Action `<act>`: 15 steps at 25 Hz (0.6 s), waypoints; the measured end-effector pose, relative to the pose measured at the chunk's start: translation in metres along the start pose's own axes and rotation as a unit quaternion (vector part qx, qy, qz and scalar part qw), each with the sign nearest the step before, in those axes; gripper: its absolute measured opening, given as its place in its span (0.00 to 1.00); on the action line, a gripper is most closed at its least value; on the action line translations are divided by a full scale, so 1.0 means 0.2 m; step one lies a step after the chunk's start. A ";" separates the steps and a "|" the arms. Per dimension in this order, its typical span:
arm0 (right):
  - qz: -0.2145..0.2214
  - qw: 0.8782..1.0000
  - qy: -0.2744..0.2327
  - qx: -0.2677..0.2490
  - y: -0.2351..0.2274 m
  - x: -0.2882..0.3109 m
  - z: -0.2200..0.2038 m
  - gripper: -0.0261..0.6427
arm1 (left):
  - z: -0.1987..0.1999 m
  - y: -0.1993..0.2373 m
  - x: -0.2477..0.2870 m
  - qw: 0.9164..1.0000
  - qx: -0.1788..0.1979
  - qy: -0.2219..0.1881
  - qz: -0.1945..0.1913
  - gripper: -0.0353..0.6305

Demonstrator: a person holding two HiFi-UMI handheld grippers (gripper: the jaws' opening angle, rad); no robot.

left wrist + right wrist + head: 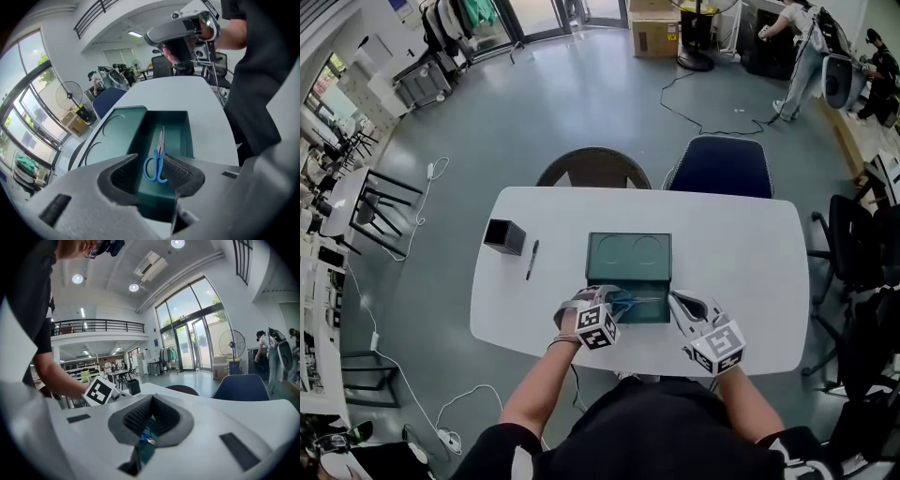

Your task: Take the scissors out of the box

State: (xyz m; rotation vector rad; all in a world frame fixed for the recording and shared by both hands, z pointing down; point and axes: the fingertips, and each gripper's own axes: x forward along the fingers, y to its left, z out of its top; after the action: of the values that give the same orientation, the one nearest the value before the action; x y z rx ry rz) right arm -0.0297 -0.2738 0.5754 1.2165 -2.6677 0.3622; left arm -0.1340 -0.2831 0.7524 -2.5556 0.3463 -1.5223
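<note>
– One pair of scissors (161,145), is that all we want? Where is it?

– Yes, just one. It lies flat at the bottom of the green box (186,136), in the near part. The blue handles are at the left and the blades point right.

– Which gripper should take it?

– I think the left gripper (150,158). It is right over the handles and its jaws are wide apart, with nothing in them. The handles show down between them.

– And the right gripper (151,399)?

– Its jaws are pressed together and it holds nothing. It hangs near the right end of the box. A bit of green and blue shows through the slit under its tips.

– How do we do it well?

– Go straight down, so the jaws do not bump the box wall. Put one jaw on each side of the handles, or of the middle where the blades cross. Squeeze firmly, since the metal may be slippery. Then lift straight up until the tips are clear of the rim. The right gripper could hold the box down so that it does not come up too.

– Now let's count!

– Two grippers. One box. One lid (115,133), lying open on the far side, with two round marks inside. One white table (750,253). One pen (532,259) and one black pen pot (504,236), both to the left. Two chairs at the far side, a dark chair (595,164) and a blue chair (719,166).
</note>
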 end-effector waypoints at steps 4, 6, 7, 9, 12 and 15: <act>-0.002 1.000 0.005 0.002 -0.03 -0.02 -0.02 0.05 | -0.02 -0.03 0.09 0.998 0.039 0.037 -0.030 0.32; -0.003 1.000 0.006 0.002 -0.04 -0.02 -0.02 0.05 | -0.05 -0.05 0.14 0.996 0.050 0.057 -0.044 0.32; -0.003 1.000 0.006 0.003 -0.05 -0.02 -0.02 0.05 | -0.07 -0.05 0.16 0.995 0.055 0.068 -0.049 0.32; -0.004 1.000 0.007 0.004 -0.07 -0.03 -0.02 0.05 | -0.09 -0.07 0.19 0.993 0.059 0.083 -0.060 0.32; -0.006 1.000 0.009 0.007 -0.10 -0.04 -0.03 0.05 | -0.11 -0.07 0.23 0.991 0.063 0.099 -0.071 0.32; -0.006 1.000 0.012 0.009 -0.12 -0.04 -0.04 0.05 | -0.13 -0.09 0.27 0.988 0.061 0.114 -0.087 0.32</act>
State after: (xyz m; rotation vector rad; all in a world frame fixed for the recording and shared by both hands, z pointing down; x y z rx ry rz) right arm -0.0066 -0.2807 0.5842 1.2259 -2.6406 0.3962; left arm -0.1307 -0.2813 0.8147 -2.3763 0.0517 -1.8426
